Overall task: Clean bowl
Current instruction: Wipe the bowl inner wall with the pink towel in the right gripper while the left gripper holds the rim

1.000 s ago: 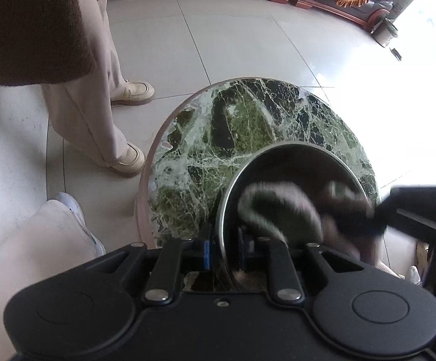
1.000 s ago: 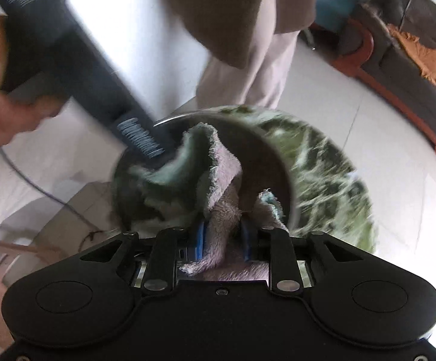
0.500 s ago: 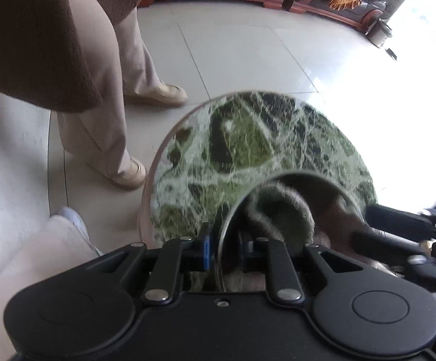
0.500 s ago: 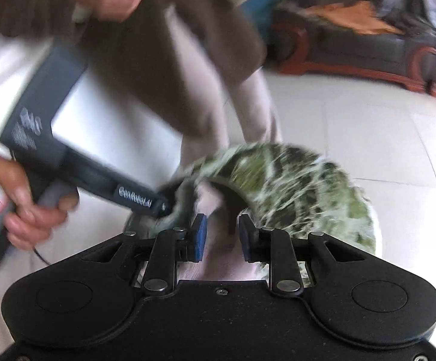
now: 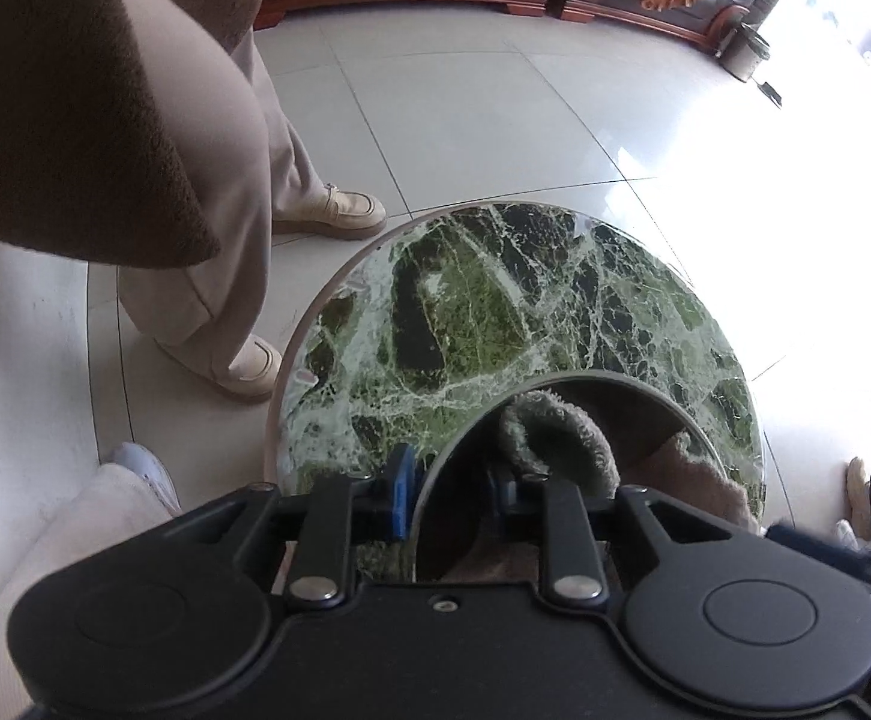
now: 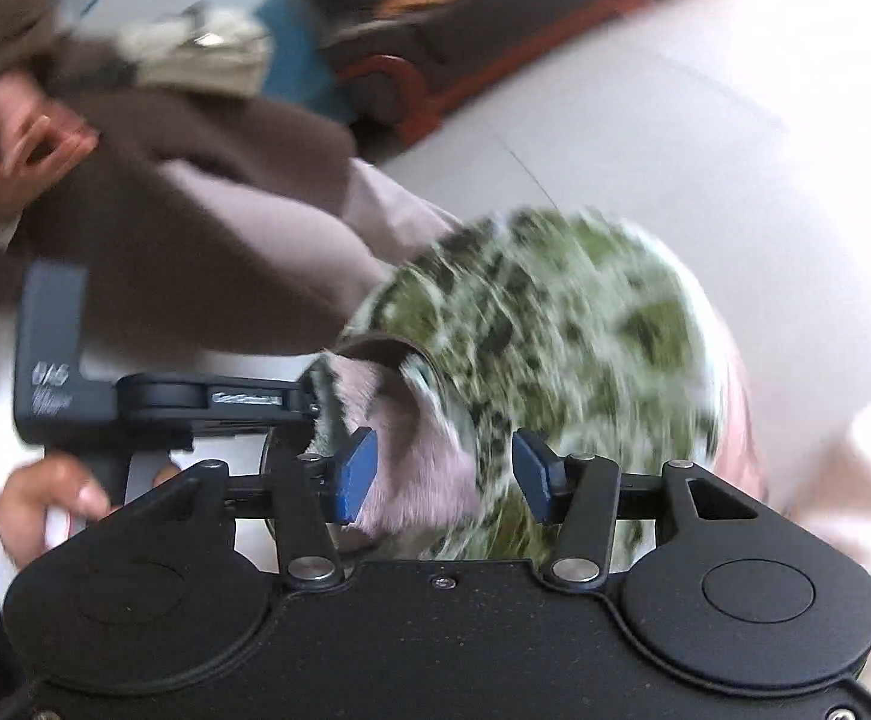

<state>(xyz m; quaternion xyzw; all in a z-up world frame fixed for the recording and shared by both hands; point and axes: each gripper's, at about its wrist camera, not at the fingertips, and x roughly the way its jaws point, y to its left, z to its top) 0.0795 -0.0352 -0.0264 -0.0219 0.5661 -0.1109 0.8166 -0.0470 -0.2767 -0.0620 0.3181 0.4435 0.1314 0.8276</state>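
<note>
My left gripper (image 5: 450, 495) straddles near rim of metal bowl (image 5: 585, 381) on green marble worktop (image 5: 495, 300), jaws easing apart, pads seemingly still on rim. Cloth (image 5: 555, 432) lies inside bowl. My right gripper (image 6: 444, 477) opening; cloth (image 6: 411, 450) between pads, view blurred, apparently released.

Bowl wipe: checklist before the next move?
1. Cloth inside bowl: ok.
2. Left tongs straddle the bowl rim, jaws opening; firm hold: cannot tell.
3. Right tongs clamped on cloth: not ok; jaws opening, cloth loose between them.
4. Bowl flat on table: cannot tell.
5. Right wrist view sharp: not ok, motion-blurred.
</note>
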